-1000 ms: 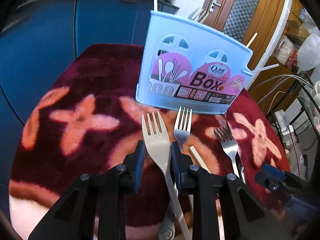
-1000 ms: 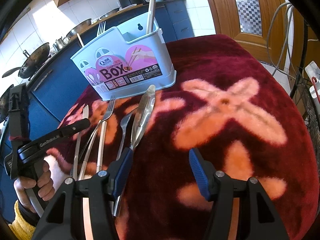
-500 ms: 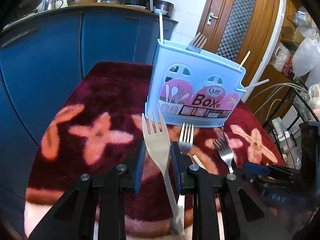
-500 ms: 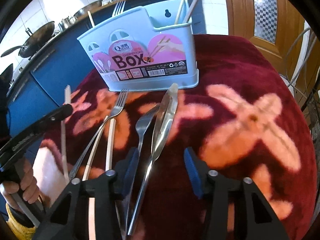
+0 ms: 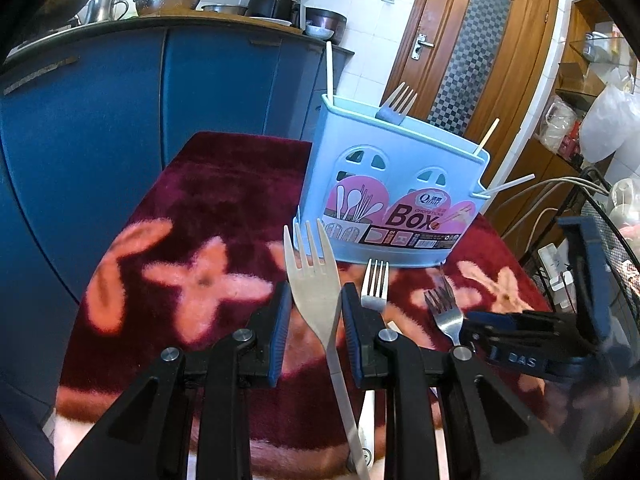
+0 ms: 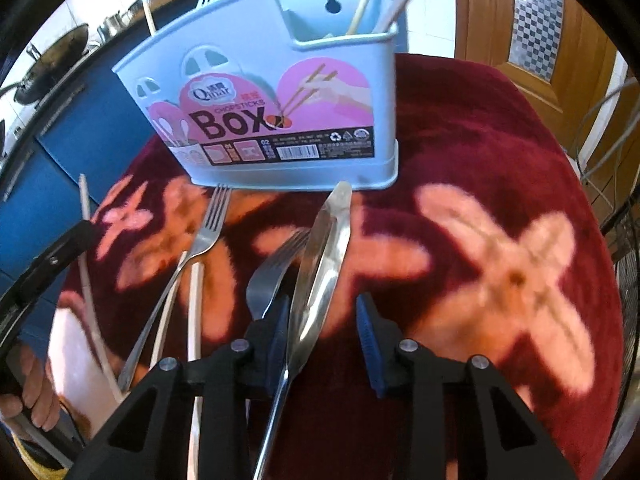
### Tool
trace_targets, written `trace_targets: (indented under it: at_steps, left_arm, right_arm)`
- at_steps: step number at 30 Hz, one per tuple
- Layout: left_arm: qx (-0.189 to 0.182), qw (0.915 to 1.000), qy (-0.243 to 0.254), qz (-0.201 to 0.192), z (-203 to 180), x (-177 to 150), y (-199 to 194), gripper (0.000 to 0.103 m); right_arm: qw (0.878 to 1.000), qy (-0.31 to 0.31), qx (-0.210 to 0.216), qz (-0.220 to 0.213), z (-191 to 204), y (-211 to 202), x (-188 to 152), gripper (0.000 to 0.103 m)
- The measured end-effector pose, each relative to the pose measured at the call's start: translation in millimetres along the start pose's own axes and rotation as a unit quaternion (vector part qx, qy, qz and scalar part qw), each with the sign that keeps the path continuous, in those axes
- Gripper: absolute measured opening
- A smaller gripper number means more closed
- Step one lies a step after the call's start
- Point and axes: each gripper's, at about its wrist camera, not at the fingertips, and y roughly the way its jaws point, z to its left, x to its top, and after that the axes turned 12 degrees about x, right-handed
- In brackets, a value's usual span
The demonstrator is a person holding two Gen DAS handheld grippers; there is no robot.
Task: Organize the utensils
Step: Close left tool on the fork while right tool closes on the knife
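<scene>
Both pairs of fingers stand partly open around cutlery: the left gripper (image 5: 313, 330) has the pale fork (image 5: 311, 280) between its blue pads, lifted clear of the cloth with its tines ahead of the fingertips, though whether both pads truly press on the narrow neck cannot be told. The right gripper (image 6: 323, 340) has just been closing, and the steel knife (image 6: 322, 256) now lies between its jaws, hard against the left pad, with a clear gap to the right pad; it looks not yet gripped and still resting on the dark red flowered cloth (image 6: 460, 152). Just left of those fingers lie a dark fork (image 6: 272, 276), a longer fork (image 6: 208, 228) and a pale chopstick (image 6: 195, 320). The risk, as I judge it, is that the closing jaws catch the dark fork along with the knife, or that the slim, slick blade twists out as it lifts; the pale fork could likewise swing if held loosely. Ahead of both grippers stands the light blue utensil box (image 6: 288, 92), its low compartment holding chopsticks (image 6: 364, 0) and its taller side a fork (image 5: 394, 104) with tines up.
</scene>
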Motion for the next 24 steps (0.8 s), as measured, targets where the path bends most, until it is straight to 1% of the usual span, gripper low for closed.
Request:
trace_targets:
  at_steps: [5, 6, 7, 8, 11, 16, 22, 24]
  left_arm:
    - [-0.002, 1.0000, 0.001, -0.007, 0, 1, -4, 0.026]
    - [-0.002, 1.0000, 0.002, -0.009, 0, 1, -5, 0.026]
    - [-0.002, 0.9999, 0.003, -0.011, 0, 1, -6, 0.026]
    - [-0.001, 0.9999, 0.003, -0.012, 0, 2, -7, 0.026]
    - [-0.001, 0.9999, 0.002, -0.017, 1, 3, -10, 0.026]
    - [-0.003, 0.9995, 0.000, -0.031, 2, 4, -22, 0.025]
    - [-0.010, 0.9986, 0.003, -0.053, -1, 7, -38, 0.025]
    - [-0.011, 0.9981, 0.002, -0.060, -3, 9, -43, 0.025]
  right_arm:
    - [1.000, 0.004, 0.000, -0.002, -4, 10, 9, 0.038]
    - [1.000, 0.007, 0.000, -0.005, -5, 9, 9, 0.034]
    - [1.000, 0.009, 0.000, -0.008, -5, 8, 9, 0.028]
    - [1.000, 0.010, 0.000, -0.014, -6, 7, 8, 0.027]
    - [0.999, 0.026, 0.016, -0.030, -11, 0, 3, 0.019]
    - [0.996, 0.038, 0.036, -0.078, -13, -25, -10, 0.017]
    - [0.987, 0.024, 0.054, -0.152, 0, -66, -21, 0.014]
    - [0.983, 0.017, 0.053, -0.173, 5, -78, -22, 0.013]
